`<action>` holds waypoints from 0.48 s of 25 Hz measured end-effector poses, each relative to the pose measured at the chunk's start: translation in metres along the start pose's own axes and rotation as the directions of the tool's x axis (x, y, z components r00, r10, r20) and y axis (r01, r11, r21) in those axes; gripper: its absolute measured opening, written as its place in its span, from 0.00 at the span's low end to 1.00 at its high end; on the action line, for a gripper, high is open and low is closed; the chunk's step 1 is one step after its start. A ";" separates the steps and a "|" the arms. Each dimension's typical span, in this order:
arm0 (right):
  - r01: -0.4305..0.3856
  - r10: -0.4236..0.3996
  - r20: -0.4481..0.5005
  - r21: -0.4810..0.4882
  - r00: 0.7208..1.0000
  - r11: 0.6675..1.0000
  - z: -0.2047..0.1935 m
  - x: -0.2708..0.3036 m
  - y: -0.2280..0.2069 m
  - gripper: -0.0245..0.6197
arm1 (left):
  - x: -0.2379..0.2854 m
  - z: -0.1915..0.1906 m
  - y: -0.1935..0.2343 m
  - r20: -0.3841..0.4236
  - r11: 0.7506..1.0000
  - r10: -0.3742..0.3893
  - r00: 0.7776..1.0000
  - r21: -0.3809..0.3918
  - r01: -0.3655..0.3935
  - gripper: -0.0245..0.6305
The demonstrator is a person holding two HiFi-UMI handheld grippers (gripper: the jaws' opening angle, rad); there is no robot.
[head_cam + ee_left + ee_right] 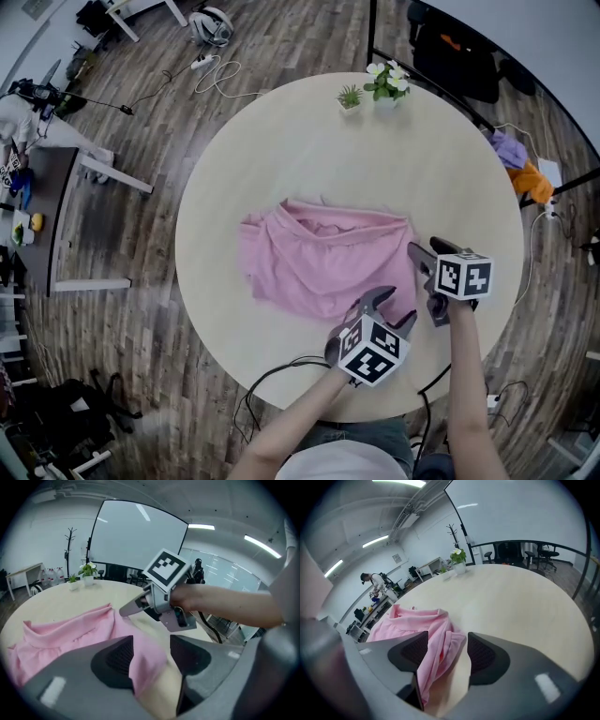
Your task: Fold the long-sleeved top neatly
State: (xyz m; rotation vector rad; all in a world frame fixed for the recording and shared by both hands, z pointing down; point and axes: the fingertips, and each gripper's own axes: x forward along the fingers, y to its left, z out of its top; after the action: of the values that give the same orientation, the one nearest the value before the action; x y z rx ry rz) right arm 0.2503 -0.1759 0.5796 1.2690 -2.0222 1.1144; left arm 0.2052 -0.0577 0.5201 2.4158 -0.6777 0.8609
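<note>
A pink long-sleeved top [319, 258] lies crumpled in the middle of the round beige table [281, 150]. My left gripper [394, 307] is at the top's near right corner. In the left gripper view it [150, 653] is open, with a pink edge [145, 658] draped between the jaws against the left pad. My right gripper [427, 255] sits at the top's right edge. In its own view it [443, 651] is open, and folds of the top [436, 644] lie between the jaws. The right gripper [159, 597] also shows in the left gripper view, just above the cloth.
Two small potted plants [384, 82] stand at the table's far edge. A black cable [281, 375] loops over the near edge. Bags and clutter [455, 52] lie on the wooden floor around the table. A person [372, 581] stands far off by desks.
</note>
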 end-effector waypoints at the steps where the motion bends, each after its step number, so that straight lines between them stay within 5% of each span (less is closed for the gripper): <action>1: -0.004 0.004 -0.007 -0.001 1.000 1.000 -0.001 0.003 0.001 0.50 | 0.004 -0.005 -0.005 -0.016 1.000 0.005 1.000 0.011 -0.005 0.42; 12: -0.027 0.027 -0.055 -0.006 0.998 1.000 -0.011 0.030 0.000 0.47 | 0.049 -0.052 -0.022 -0.180 0.992 0.077 0.981 0.111 -0.057 0.44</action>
State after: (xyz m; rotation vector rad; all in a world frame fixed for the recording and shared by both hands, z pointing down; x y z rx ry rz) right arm 0.2366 -0.1810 0.6083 1.1979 -2.0064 1.1416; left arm 0.2288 -0.0245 0.5832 2.3779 -0.6602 1.1588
